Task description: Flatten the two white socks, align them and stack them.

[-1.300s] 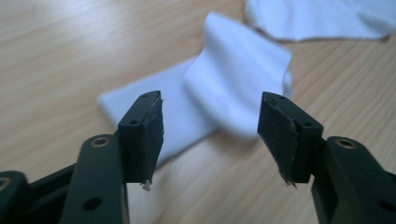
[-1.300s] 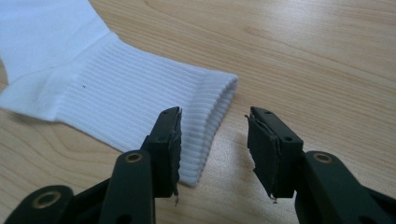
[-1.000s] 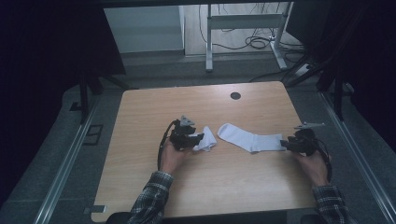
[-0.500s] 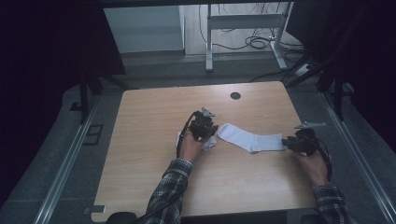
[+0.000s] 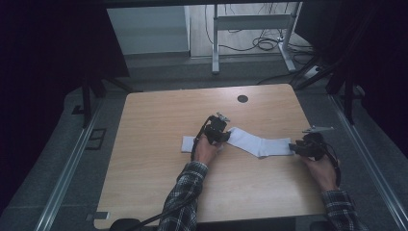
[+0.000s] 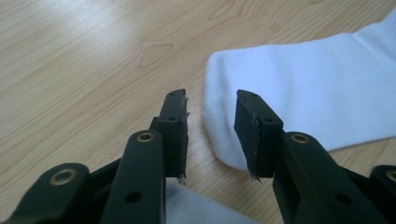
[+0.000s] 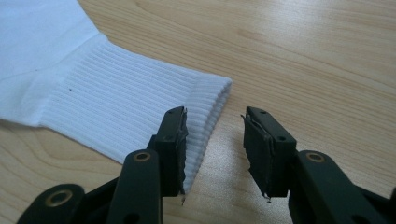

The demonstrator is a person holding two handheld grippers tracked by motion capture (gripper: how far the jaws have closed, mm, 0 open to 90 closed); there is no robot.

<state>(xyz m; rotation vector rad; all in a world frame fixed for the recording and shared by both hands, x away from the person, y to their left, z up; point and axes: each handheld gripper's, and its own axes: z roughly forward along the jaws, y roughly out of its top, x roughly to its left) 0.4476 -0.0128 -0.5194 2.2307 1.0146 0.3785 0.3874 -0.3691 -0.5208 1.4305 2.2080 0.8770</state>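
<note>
A white sock (image 5: 260, 143) lies stretched across the wooden table (image 5: 159, 115), toe to the left and ribbed cuff to the right. My left gripper (image 5: 223, 136) is open at the toe end; in the left gripper view the rounded toe (image 6: 299, 93) lies just ahead of its gripper (image 6: 212, 135), slightly between the jaws. My right gripper (image 5: 294, 147) is open at the cuff; in the right gripper view the cuff edge (image 7: 140, 102) sits under the left jaw of its gripper (image 7: 215, 149). A second white sock (image 5: 188, 143) lies folded left of the left hand.
A round black cable hole (image 5: 242, 98) sits near the table's far edge. Metal rails (image 5: 72, 163) run along both sides of the table, and a desk frame with cables (image 5: 250, 29) stands beyond it.
The left hand and gripper have moved right and slightly forward, from the folded sock to the toe of the long sock. The right gripper has barely shifted at the cuff.
</note>
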